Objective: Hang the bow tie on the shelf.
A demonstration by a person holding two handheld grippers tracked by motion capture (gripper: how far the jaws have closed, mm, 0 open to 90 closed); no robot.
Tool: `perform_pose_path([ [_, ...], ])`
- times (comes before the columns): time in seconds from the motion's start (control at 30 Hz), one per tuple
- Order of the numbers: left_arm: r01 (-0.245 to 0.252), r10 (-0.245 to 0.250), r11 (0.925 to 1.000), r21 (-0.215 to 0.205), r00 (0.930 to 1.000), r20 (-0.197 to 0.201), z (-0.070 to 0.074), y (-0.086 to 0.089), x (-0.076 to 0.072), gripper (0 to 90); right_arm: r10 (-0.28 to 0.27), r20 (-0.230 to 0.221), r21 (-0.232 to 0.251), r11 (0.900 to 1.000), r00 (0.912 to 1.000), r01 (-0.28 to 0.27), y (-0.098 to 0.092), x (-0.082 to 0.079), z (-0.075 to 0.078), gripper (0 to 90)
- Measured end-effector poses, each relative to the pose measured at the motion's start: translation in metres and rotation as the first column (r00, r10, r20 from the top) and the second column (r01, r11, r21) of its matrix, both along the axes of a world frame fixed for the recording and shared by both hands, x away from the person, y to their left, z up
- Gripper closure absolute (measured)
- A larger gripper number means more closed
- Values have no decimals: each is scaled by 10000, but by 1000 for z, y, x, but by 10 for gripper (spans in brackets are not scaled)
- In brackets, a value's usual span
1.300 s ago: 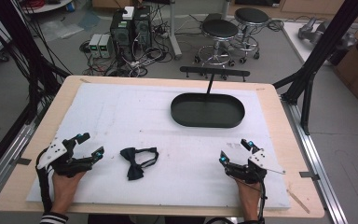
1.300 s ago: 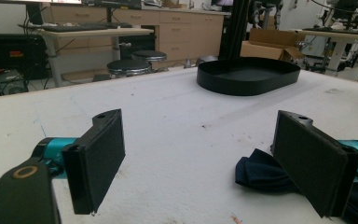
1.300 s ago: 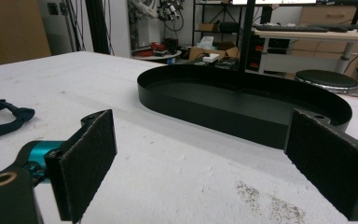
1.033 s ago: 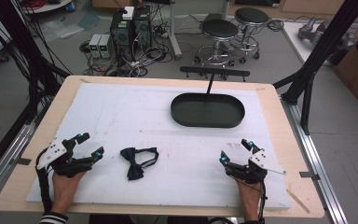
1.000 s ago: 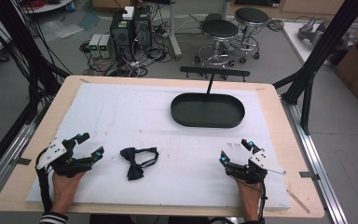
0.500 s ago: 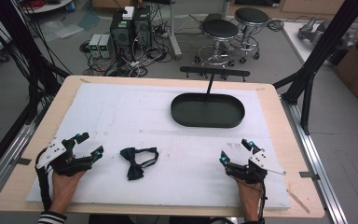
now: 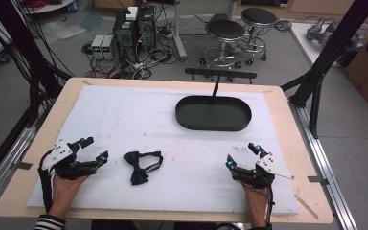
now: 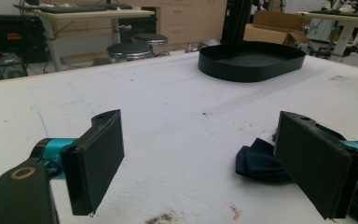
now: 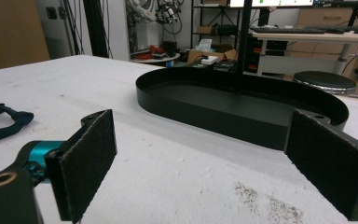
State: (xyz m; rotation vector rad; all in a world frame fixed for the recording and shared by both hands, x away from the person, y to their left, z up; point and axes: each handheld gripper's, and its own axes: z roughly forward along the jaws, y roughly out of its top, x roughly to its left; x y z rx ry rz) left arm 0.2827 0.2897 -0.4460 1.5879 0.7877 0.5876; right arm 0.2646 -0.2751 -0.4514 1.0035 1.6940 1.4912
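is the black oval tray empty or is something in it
Empty: the black oval tray shows only its bare dark floor in the high view and right gripper view.

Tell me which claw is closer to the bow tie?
The left claw, at the table's left side. The bow tie lies just beside it on the white mat, while the right claw sits far across, nearer the black tray.
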Motion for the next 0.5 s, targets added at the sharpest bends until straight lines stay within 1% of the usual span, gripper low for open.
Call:
perform_pose_path([
  [0.03, 133, -133, 9999, 52, 9999, -80, 2, 0, 0, 164, 13, 35, -20, 10000, 10000, -13, 0, 0, 0, 82],
  [0.07, 133, -133, 9999, 52, 9999, -80, 2, 0, 0, 164, 16, 20, -15, 10000, 10000, -16, 0, 0, 0, 82],
  [0.1, 260, -257, 9994, 231, 9996, -147, 10, -2, 0, 164, 2, 2, -22, 10000, 10000, -2, 1, 0, 0, 82],
  [0.17, 551, -540, 9974, 458, 9982, -255, 19, -5, 0, 164, -4, -8, -12, 10000, 10000, 4, 1, 0, 0, 82],
  [0.2, 551, -540, 9974, 458, 9982, -255, 19, -5, 0, 164, -8, 11, -16, 10000, 10000, 8, 0, 0, 0, 82],
  [0.23, 712, -694, 9956, 614, 9971, -310, 24, -7, 1, 164, -5, -11, -10, 10000, 10000, 5, 1, 0, 0, 82],
  [0.27, 1064, -1020, 9900, 926, 9935, -507, 34, -13, 2, 164, -4, -16, -1, 10000, 10000, 4, 1, 0, 0, 82],
  [0.3, 1316, -1245, 9863, 996, 9894, -746, 38, -16, 3, 164, -9, 4, -25, 10000, 10000, 9, 1, 0, 0, 82],
  [0.33, 1316, -1245, 9863, 996, 9894, -746, 38, -16, 3, 164, -12, -2, -26, 10000, 10000, 12, 1, 0, 0, 82],
  [0.37, 1765, -1640, 9775, 1151, 9803, -1102, 46, -24, 5, 163, -12, 2, -32, 10000, 10000, 12, 1, 0, 0, 82],
  [0.4, 1919, -1766, 9728, 1294, 9768, -1208, 49, -28, 6, 163, -25, 32, -48, 10000, 10000, 25, 0, 0, 0, 82],
  [0.43, 1919, -1766, 9728, 1294, 9768, -1208, 49, -28, 6, 163, -18, 32, -37, 10000, 10000, 18, 0, 0, 0, 82],
  [0.47, 2029, -1850, 9693, 1388, 9739, -1316, 52, -32, 7, 162, -27, 60, -43, 10000, 10000, 28, 0, 0, 0, 82],
  [0.5, 2175, -1940, 9639, 1533, 9688, -1543, 56, -39, 9, 163, -28, 61, -4, 10000, 10000, 28, 1, 0, 0, 82],
])
